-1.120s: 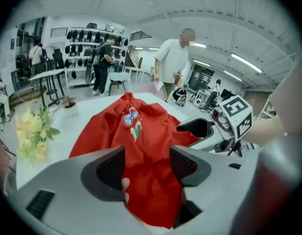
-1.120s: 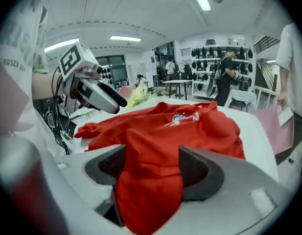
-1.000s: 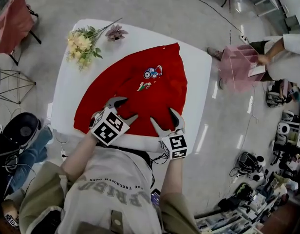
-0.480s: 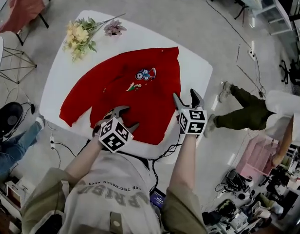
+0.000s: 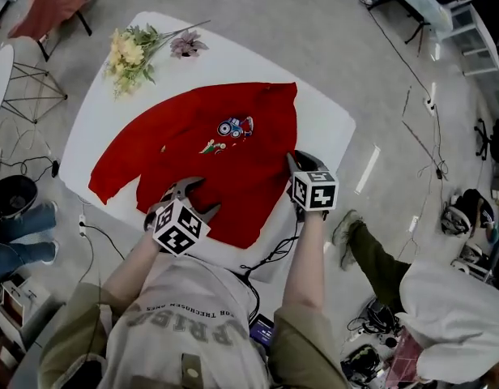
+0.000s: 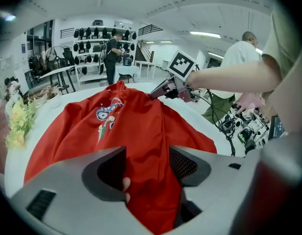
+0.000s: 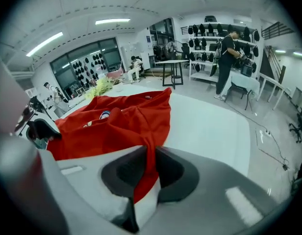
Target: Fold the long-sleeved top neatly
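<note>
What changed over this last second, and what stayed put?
The right gripper moved from the near hem across to the right edge of the red top, and its jaws have just been closing on the cloth there. The left gripper kept to the near hem, jaws apart. The top and the flowers lie as before.

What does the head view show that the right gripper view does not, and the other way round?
Only the head view shows the person's grey printed shirt. Only the right gripper view shows the right gripper with its jaws, which have just been closing, pinched on red fabric, and wall racks of dark items. Both show the red long-sleeved top, the round-cornered white table and the yellow flower bunch.
</note>
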### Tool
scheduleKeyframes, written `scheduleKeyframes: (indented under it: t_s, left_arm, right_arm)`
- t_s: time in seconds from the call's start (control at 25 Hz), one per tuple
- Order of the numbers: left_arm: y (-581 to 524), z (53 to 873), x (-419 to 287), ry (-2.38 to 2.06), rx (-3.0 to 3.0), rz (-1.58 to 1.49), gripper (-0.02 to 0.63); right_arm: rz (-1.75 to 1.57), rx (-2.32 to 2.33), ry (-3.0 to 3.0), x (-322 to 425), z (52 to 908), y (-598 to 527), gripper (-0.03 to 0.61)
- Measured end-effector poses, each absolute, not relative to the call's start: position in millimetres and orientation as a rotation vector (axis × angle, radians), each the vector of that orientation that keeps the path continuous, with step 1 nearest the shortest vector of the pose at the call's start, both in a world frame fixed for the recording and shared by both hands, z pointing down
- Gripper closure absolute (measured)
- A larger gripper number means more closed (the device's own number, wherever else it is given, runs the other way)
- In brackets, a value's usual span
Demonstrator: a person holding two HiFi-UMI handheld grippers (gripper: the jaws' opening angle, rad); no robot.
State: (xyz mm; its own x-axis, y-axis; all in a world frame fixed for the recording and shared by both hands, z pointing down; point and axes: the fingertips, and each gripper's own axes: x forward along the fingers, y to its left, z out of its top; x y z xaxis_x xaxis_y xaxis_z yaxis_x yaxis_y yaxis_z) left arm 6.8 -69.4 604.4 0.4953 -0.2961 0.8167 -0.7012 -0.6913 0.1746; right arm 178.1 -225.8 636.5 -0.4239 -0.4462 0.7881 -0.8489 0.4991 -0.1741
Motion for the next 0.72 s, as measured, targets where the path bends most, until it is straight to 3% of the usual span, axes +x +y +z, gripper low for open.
scheduleKeyframes:
  t_s: [0.28,0.52,0.64,0.68,0.72]
  left_arm:
    - [-62.9,593.8,2.1,-0.844,2.231,1.095,0.338]
    - [-48.9,608.4,-7.9,-0.855,2.136,1.108,0.339]
    - [-53.0,590.6,-1.1,-0.87,2.19,1.082,0.339]
    - [-55.3,583.7,5.0,-0.859,2.214,1.058,0.339]
    - [-57.6,578.7,12.9,-0.838,2.237,1.031,0.34]
  right_arm:
    - [0.84,1.35,-2.098,233.3,592.2,-244.0,0.548]
    - [0.776,1.381,-1.853,284.5,631.2,-235.6,0.541]
    - [0.701,1.323,-1.946,276.4,602.9,-240.5,0.49]
    - [0.685,1.3,-1.998,270.4,588.3,-244.8,0.405]
    - [0.659,1.27,-2.042,263.2,575.4,-250.1,0.369]
